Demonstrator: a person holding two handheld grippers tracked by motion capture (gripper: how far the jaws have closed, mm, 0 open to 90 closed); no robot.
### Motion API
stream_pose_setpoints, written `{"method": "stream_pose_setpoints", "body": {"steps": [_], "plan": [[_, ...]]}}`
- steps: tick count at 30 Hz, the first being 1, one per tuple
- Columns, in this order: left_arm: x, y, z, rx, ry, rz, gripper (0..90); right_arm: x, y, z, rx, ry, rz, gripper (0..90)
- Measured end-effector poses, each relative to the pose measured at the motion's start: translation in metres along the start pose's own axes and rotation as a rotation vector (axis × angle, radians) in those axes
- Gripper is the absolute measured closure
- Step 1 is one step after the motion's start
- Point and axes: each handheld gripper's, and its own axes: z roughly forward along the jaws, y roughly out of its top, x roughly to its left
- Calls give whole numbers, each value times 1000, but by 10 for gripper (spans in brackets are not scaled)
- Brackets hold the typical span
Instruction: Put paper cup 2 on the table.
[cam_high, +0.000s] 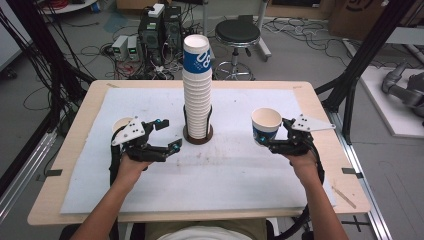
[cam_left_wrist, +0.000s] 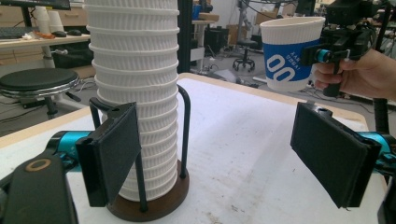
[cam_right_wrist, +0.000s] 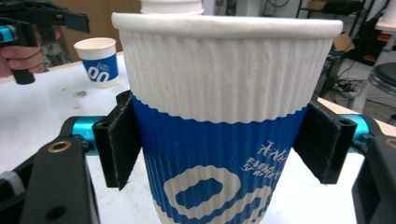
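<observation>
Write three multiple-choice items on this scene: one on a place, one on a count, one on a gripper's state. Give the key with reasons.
1. Where does the tall cup stack stand?
A. in a wire holder at the table's middle
B. at the table's right edge
C. on the stool

2. How many single cups are apart from the stack?
A. none
B. two
C. four

3. How is the left gripper?
A. shut on a cup
B. shut on the stack
C. open, holding nothing

Key: 1 A, the holder's brown base sits mid-table. 2 B, one held cup in the right gripper, one loose cup standing on the table by the left gripper. 3 C, the left gripper view shows its jaws wide apart with nothing between.
</observation>
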Motion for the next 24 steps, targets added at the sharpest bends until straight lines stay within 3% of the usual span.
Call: {"method": "stream_pose_setpoints", "body": {"steps": [8, 14, 24], "plan": [[0, 0, 0, -4, -6, -5, 160, -7, -3, -2, -11, -58, 14, 243], [1, 0, -3, -11, 10, -10, 160, -13, -7, 7, 6, -105, 8, 243], [5, 0, -9, -14, 37, -22, 162, -40, -33, 35, 57, -182, 88, 242]]}}
